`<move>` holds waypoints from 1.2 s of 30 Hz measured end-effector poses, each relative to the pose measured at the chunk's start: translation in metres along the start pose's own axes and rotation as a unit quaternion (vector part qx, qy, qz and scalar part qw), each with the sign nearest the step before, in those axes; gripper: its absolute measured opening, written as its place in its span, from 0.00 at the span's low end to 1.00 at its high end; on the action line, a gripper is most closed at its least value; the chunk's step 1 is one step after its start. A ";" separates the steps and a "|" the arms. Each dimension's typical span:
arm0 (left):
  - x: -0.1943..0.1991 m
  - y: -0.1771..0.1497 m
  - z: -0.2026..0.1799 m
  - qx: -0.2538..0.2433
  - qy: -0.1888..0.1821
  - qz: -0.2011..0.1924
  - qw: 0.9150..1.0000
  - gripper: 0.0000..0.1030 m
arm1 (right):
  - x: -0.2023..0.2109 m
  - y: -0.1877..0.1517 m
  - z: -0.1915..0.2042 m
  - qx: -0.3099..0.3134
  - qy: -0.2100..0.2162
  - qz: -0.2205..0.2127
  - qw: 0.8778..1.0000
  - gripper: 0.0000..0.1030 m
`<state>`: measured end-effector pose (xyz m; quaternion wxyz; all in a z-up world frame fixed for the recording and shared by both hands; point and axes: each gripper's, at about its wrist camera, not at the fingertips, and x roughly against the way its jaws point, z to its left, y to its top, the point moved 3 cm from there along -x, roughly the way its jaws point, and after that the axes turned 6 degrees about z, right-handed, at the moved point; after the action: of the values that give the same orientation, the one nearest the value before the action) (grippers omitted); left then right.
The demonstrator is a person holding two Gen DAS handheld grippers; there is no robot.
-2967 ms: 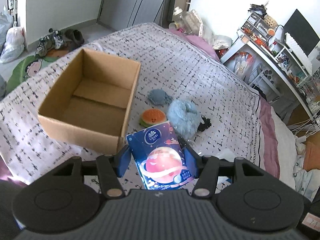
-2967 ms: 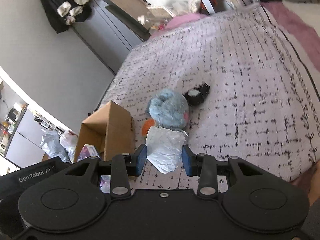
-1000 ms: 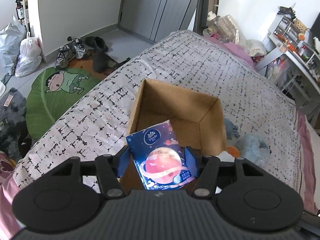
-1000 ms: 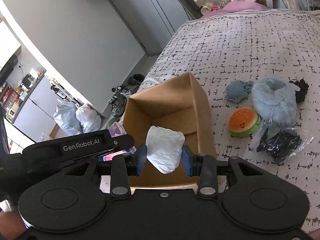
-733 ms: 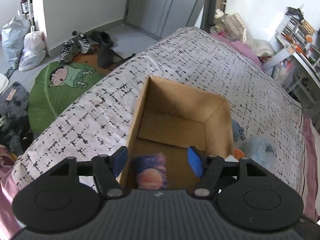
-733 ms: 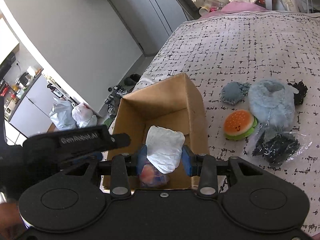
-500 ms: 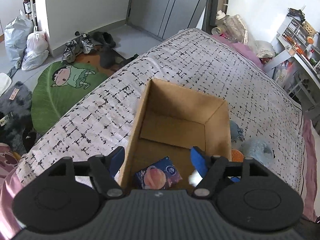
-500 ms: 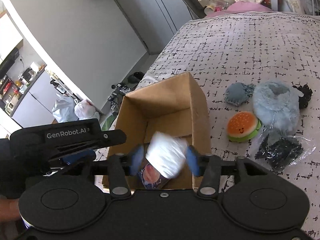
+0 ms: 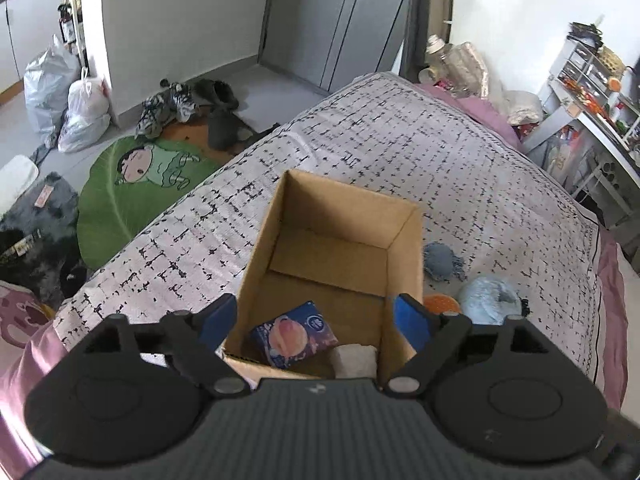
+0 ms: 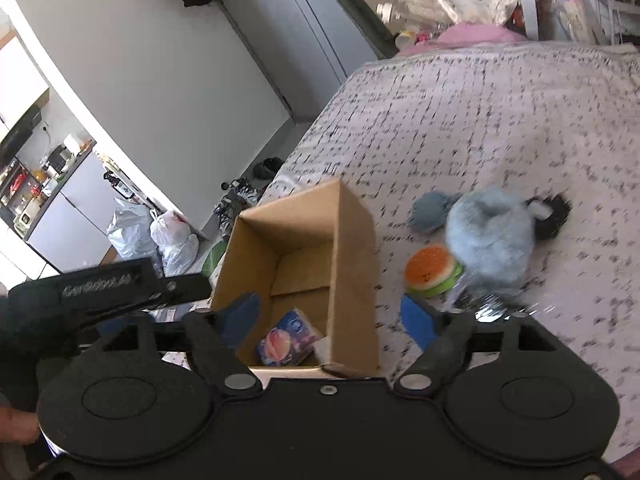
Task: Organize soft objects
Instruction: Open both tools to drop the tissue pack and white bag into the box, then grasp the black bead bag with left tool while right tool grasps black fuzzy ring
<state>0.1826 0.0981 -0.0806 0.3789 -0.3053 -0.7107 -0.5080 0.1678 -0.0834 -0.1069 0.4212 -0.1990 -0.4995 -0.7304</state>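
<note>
left gripper (image 9: 316,320) and right gripper (image 10: 330,318) spread wide, empty | tissue pack (image 9: 294,334) and white pouch (image 9: 356,361) just dropped at cardboard box's (image 9: 404,248) near end | four soft items remained on the bed (image 9: 460,160)

Left wrist view: high, close over the cardboard box (image 9: 340,256), facing down along the bed (image 9: 440,152). Right wrist view: also above, angled from the box's right. Both share box and tissue pack (image 10: 286,342).

Both grippers, left gripper (image 9: 316,318) and right gripper (image 10: 328,318), are matte black with blue fingertip pads (image 9: 412,320), round silver pivot screws and two embossed discs; the left's side carries white lettering.
</note>
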 end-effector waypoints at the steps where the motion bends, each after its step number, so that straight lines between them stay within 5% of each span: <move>1: 0.004 -0.001 -0.002 0.001 0.000 -0.004 1.000 0.88 | 0.005 0.002 -0.004 -0.002 -0.005 -0.003 1.000 0.82; 11: 0.035 -0.009 -0.028 0.000 -0.022 -0.041 0.999 1.00 | 0.055 0.015 -0.033 -0.003 -0.009 -0.037 0.999 0.99; 36: 0.046 -0.035 -0.100 -0.046 -0.050 -0.052 0.996 1.00 | 0.108 0.016 -0.116 -0.027 -0.050 -0.069 0.996 1.00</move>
<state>0.1528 -0.0049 -0.0391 0.3015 -0.3102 -0.7198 -0.5430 0.1349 -0.2348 -0.0705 0.3389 -0.2112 -0.5126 -0.7601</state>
